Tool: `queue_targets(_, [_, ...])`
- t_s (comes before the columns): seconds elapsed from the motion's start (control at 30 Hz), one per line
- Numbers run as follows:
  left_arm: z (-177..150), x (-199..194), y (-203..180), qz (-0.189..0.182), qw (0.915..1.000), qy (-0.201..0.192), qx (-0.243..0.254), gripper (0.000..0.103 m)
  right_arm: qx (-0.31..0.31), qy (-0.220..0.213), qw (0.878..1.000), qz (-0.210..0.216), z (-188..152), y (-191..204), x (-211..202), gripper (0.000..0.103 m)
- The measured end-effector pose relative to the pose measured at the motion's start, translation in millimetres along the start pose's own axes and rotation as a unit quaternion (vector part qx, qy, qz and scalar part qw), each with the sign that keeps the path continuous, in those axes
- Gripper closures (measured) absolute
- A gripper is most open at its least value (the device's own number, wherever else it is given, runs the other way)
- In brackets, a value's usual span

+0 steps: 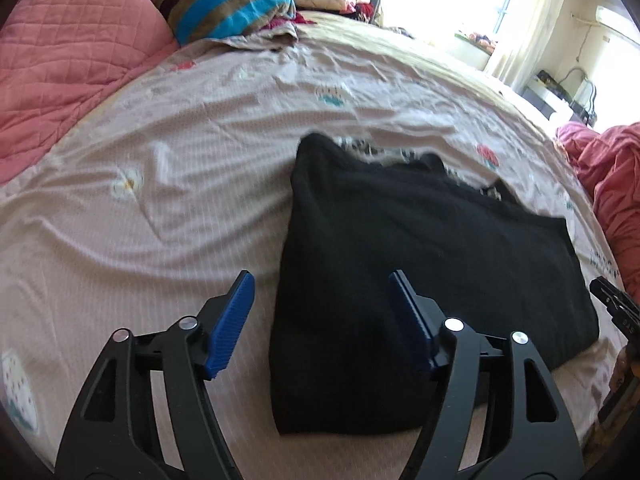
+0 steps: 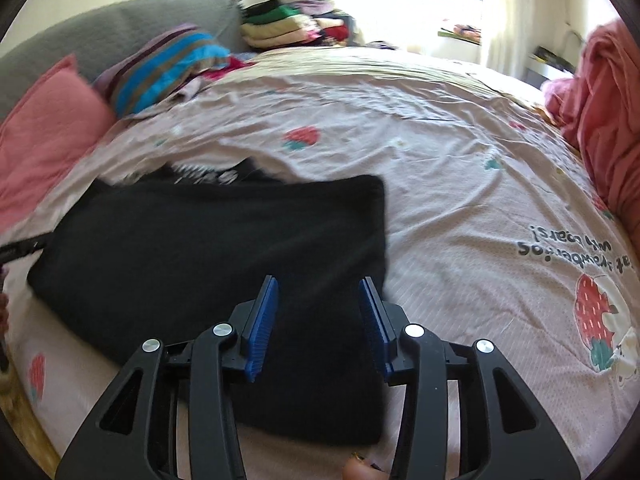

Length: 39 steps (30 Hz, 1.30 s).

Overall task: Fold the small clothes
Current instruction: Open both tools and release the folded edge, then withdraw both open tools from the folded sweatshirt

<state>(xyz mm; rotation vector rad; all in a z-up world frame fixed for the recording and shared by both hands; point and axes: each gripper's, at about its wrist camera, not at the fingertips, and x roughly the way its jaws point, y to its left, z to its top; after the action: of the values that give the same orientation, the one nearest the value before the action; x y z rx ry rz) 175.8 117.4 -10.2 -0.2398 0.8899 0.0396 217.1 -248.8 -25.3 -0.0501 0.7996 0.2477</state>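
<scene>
Black garment [image 1: 420,264] lies folded on the bedsheet [image 1: 180,200] — pillows [image 1: 72,52] and stacked clothes [image 2: 288,24] well beyond. Left gripper [image 1: 320,316] and right gripper [image 2: 318,324] both spread, empty.

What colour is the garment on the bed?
Black garment; left wrist view shows it best.

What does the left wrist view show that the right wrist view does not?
Only the left wrist view shows the left tool, open above the garment's left edge, and a daisy print. Only the right wrist view shows the right tool, open over the garment's right part, and printed writing on the sheet. Both show the folded black garment on the bed sheet and the striped blanket.
</scene>
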Motion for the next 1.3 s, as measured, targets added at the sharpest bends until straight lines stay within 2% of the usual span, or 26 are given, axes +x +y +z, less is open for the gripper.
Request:
queue_targets(0.1, [-13,2,-2,0.004,0.9999,0.014,0.003,0.039,-0.018,0.02,1.0,0.01,-13,10,-2,0.061])
queue_targets(0.23, [-23,-3,-2,0.005,0.9999,0.015,0.001,0.036,-0.016,0.043,0.999,0.01,-31,13,-2,0.061])
queue_targets(0.37, [-31,-10,-3,0.008,0.9999,0.012,0.003,0.034,0.0,0.048,0.999,0.017,-40,7,-7,0.06])
queue_targets(0.43, [-33,-13,-3,0.01,0.9999,0.011,0.003,0.031,0.001,0.049,0.999,0.017,-43,5,-10,0.058])
queue_targets(0.5, [-35,-17,-3,0.01,0.9999,0.011,0.003,0.03,0.002,0.049,0.999,0.02,-46,6,-15,0.052])
queue_targets(0.57, [-36,-20,-4,0.011,0.9999,0.011,0.005,0.029,0.006,0.047,0.999,0.025,-47,5,-21,0.04])
queue_targets(0.63, [-38,-23,-5,0.015,0.9998,0.011,0.009,0.021,0.008,0.043,0.999,0.03,-47,5,-26,0.035])
queue_targets(0.7, [-39,-27,-5,0.014,0.9998,0.009,0.009,0.02,0.009,0.037,0.999,0.029,-47,5,-31,0.026])
queue_targets(0.73, [-40,-30,-6,0.012,0.9998,0.008,0.009,0.018,0.009,0.034,0.999,0.028,-47,6,-33,0.018])
queue_targets(0.87, [-41,-38,-7,0.021,0.9997,0.001,0.013,0.011,0.003,0.025,0.999,0.031,-46,10,-41,0.009])
queue_targets(1.3, [-44,-57,7,0.027,0.9996,-0.007,-0.006,0.01,-0.028,0.004,0.998,0.048,-39,40,-55,0.006])
